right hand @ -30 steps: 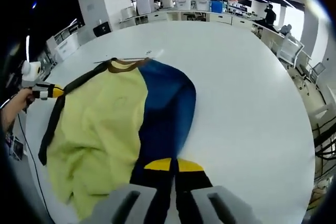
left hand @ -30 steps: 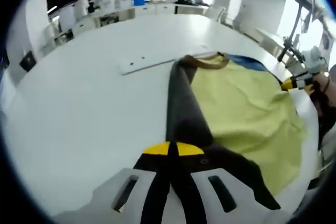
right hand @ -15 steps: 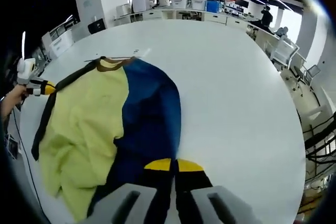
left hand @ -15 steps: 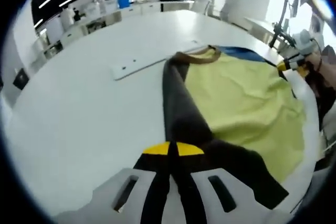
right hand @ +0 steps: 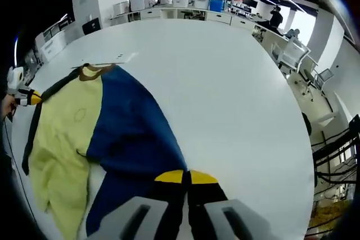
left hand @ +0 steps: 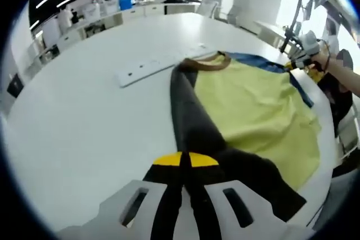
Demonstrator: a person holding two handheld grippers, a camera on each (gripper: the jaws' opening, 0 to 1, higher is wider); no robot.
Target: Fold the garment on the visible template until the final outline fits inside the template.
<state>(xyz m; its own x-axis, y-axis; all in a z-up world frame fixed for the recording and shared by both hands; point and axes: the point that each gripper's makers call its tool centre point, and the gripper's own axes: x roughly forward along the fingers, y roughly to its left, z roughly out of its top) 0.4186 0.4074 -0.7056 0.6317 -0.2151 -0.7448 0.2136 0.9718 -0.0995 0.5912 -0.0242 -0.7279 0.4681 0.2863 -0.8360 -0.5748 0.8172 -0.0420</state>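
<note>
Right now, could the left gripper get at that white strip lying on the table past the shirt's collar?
Probably not straight away: the left gripper is shut on the shirt's dark sleeve. The white strip lies apart, with bare table between.

each gripper (left hand: 185, 160) (right hand: 185, 177) has pale grey slotted jaws, black inner faces and yellow tips.

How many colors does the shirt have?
4: yellow middle, dark gray sleeve in the left claw, blue sleeve in the right claw, brown collar. More may be hidden.
</note>
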